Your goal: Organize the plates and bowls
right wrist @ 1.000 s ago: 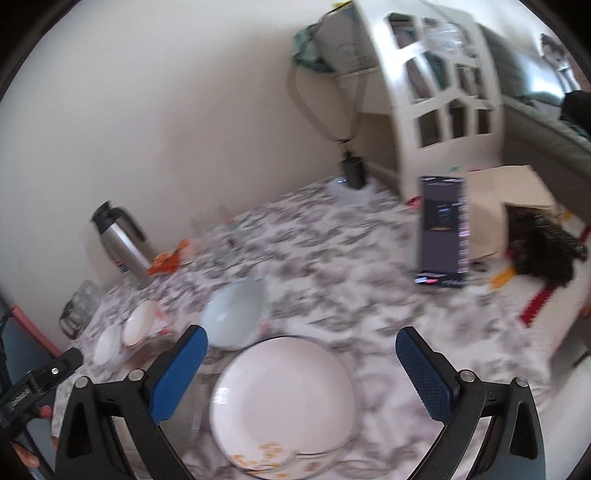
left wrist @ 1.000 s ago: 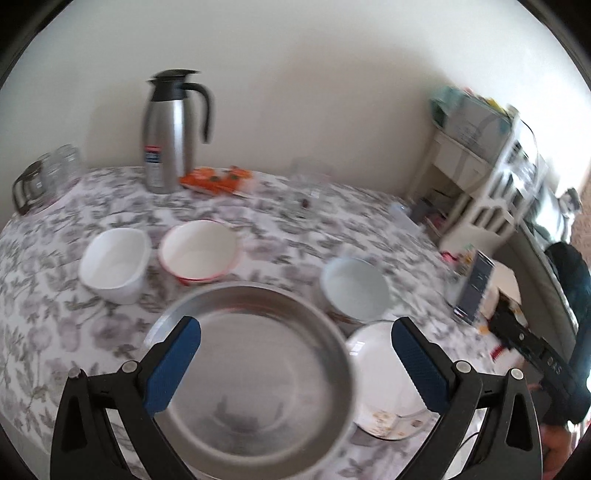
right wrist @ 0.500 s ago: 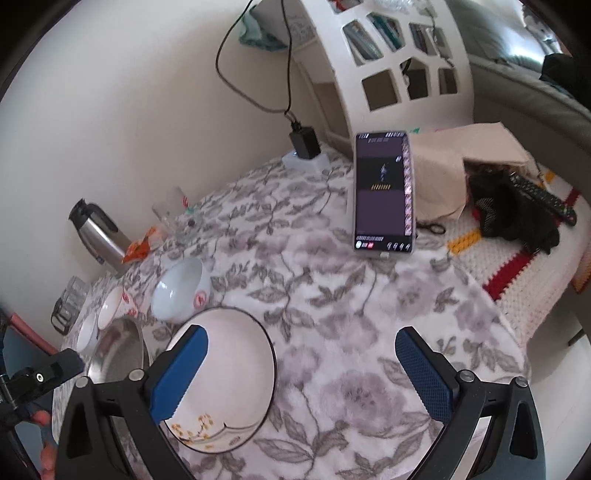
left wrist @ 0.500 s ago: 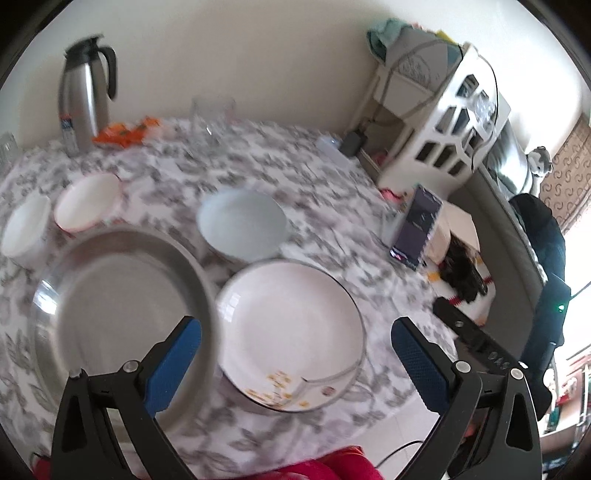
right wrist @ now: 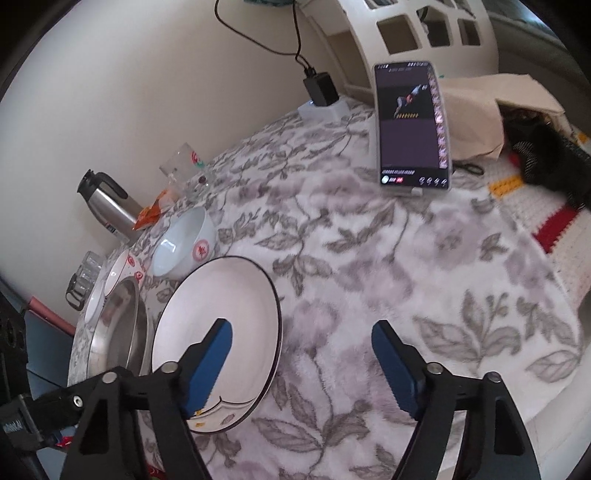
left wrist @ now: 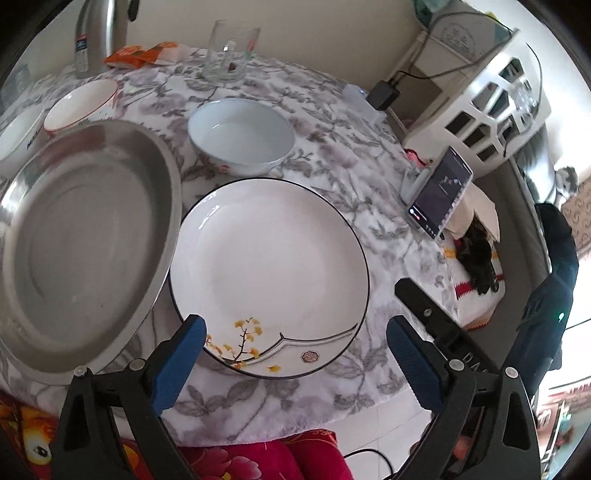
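Observation:
A white plate with a black rim and yellow flower print point(left wrist: 269, 273) lies near the table's front edge; it also shows in the right wrist view point(right wrist: 218, 332). A large steel plate point(left wrist: 81, 229) lies left of it. A pale blue bowl point(left wrist: 242, 134) stands behind the white plate. A red-rimmed bowl point(left wrist: 83, 103) and a white bowl point(left wrist: 16, 140) stand at the far left. My left gripper point(left wrist: 295, 354) is open, just in front of the white plate's near rim. My right gripper point(right wrist: 303, 354) is open, its left finger over the plate's right part.
A steel thermos point(left wrist: 99, 33), an orange packet point(left wrist: 142, 55) and a glass mug point(left wrist: 229, 51) stand at the back. A phone point(right wrist: 412, 125) leans upright at the table's right edge, beside a white shelf point(left wrist: 480, 107). A charger point(right wrist: 321, 88) sits near the wall.
Both grippers have moved closer and lower toward the white plate. The left view swung right from the steel plate to the white plate. Both stay open.

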### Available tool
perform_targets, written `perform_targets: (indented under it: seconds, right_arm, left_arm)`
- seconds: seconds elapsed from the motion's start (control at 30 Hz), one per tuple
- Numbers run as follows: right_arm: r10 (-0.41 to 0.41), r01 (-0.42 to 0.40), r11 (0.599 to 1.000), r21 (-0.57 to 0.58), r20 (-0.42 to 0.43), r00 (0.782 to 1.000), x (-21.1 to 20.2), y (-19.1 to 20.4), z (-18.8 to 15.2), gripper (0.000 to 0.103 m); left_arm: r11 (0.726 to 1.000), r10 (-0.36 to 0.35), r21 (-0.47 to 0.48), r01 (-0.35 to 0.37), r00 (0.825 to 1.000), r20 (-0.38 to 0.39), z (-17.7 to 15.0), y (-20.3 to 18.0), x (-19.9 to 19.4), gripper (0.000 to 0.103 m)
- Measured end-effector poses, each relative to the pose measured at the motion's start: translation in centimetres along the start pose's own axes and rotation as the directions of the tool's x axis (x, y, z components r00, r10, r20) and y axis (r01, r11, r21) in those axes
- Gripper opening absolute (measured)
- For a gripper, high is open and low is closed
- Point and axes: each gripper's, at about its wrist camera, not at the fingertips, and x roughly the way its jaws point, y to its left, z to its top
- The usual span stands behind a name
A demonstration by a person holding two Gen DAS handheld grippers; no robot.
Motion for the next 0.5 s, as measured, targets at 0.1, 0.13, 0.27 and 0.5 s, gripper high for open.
perform_targets:
  seconds: [0.1,0.13,0.27,0.5]
  right_arm:
    - [0.033,-0.033,0.999,-0.002,-0.026,0.999,1.0,0.2,-0.3,0.068]
    - [0.041,-0.041,0.999,0.000,-0.032,0.999,1.2,0.3,-0.4,0.067]
    - [0.074,-0.074,0.997,0.011,-0.059,0.995,2.4,0.5,-0.6,0.060]
    - [0.103,-0.100,0.994,0.034,-0.095,0.990,4.0,0.6,-1.0,0.050]
  left_arm:
    - [1.000,0.019,-0.021,-0.018,1.000,0.014,0.1,0.4,-0.1,0.098]
    - [0.999,0.025,-0.027,-0.025,1.000,0.014,0.1,0.5,-0.1,0.098]
    - [0.998,0.038,-0.059,-0.037,0.999,0.006,0.1,1.0,0.2,0.098]
    - [0.994,0.044,-0.099,-0.045,0.999,-0.009,0.0,1.7,0.6,0.098]
